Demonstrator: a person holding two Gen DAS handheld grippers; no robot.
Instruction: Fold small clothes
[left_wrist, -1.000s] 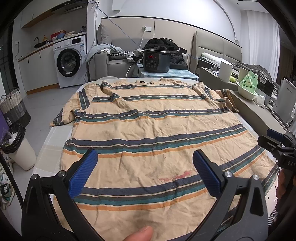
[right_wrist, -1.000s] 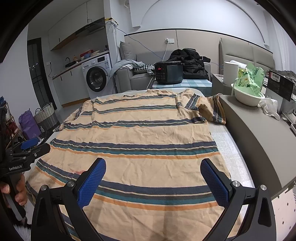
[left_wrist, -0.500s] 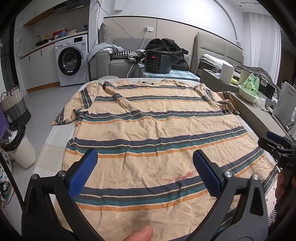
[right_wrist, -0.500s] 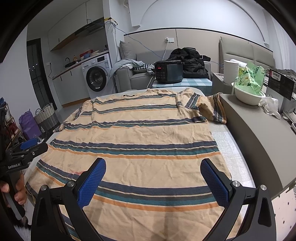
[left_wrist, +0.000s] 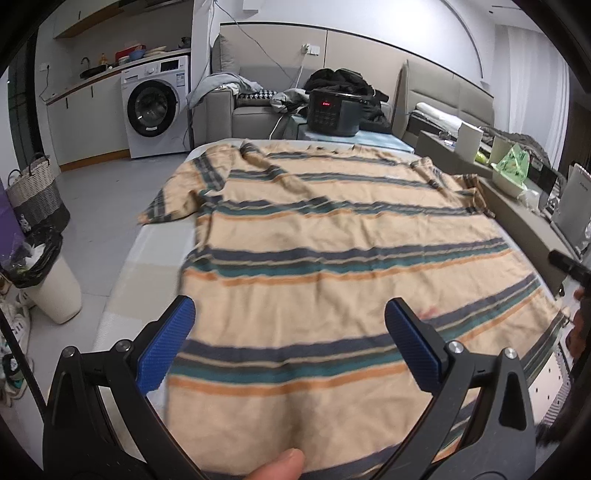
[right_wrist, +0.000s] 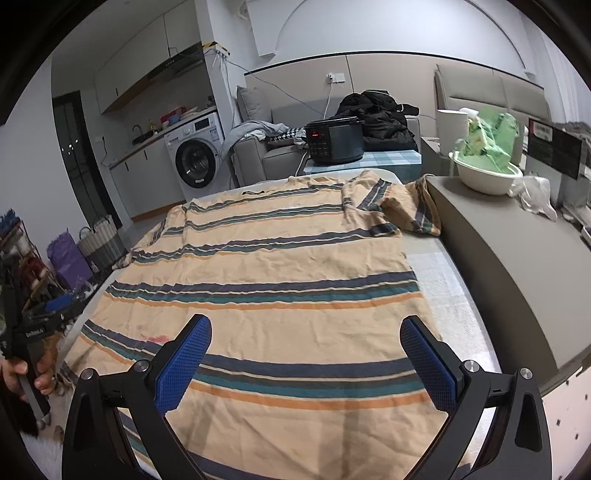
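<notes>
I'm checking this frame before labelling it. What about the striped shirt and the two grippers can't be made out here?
- Striped shirt near hem: cut off by the bottom edge and the left gripper in the left wrist view.
- Shirt's right sleeve: bunched against the grey counter, its shape unclear.
- Right gripper in the left wrist view: mostly cut off by the right edge.

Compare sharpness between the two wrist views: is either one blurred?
Left wrist view: motion blur smears the striped shirt near its left edge, while the left gripper stays crisp. Right wrist view: shirt stripes and right gripper are sharp; fisheye bending curves the grey counter.
</notes>
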